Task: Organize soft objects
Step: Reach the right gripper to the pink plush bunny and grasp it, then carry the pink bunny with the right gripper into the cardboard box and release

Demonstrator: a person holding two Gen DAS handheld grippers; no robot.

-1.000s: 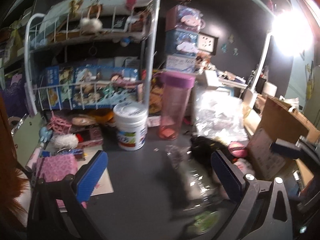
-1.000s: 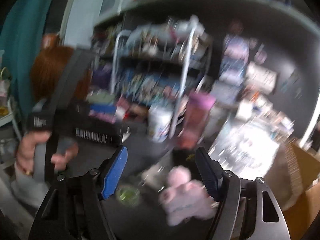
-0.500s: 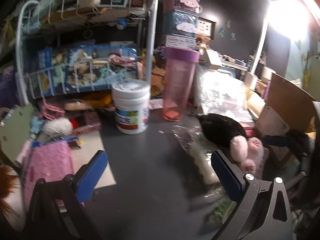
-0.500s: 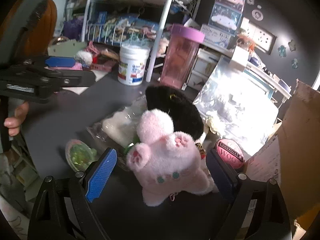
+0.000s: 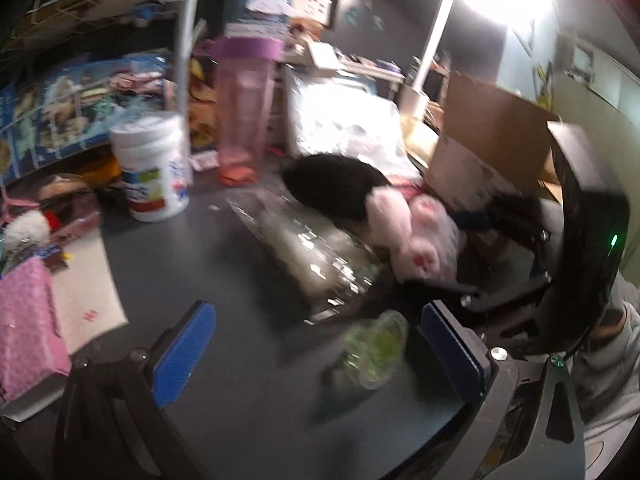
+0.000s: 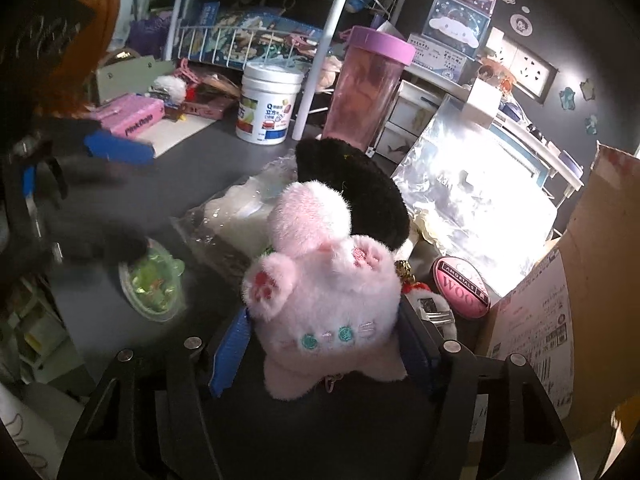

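Pink toy: a fluffy pink plush cat with an embroidered face [image 6: 324, 300] lies face up on the dark grey tabletop [image 6: 100, 300], leaning on a black furry plush [image 6: 360, 196] behind it.
Right gripper [image 6: 320, 344]: its blue pads stand at the two flanks of the toy's head and the jaws are closing on it; the fur already bulges against the pads.
Left gripper [image 5: 316, 344]: spread wide, nothing between the pads (a small clear dish with green pieces [image 5: 372, 348] is just beside its right pad).
Handling: I judge the toy light, very soft and not fragile; it will squash and may slide out by the fur.
Where to hold: across the thick head or body, not the ears.
Neighbour: a crinkled clear plastic bag [image 6: 236, 216] touches the toy and may drag along.
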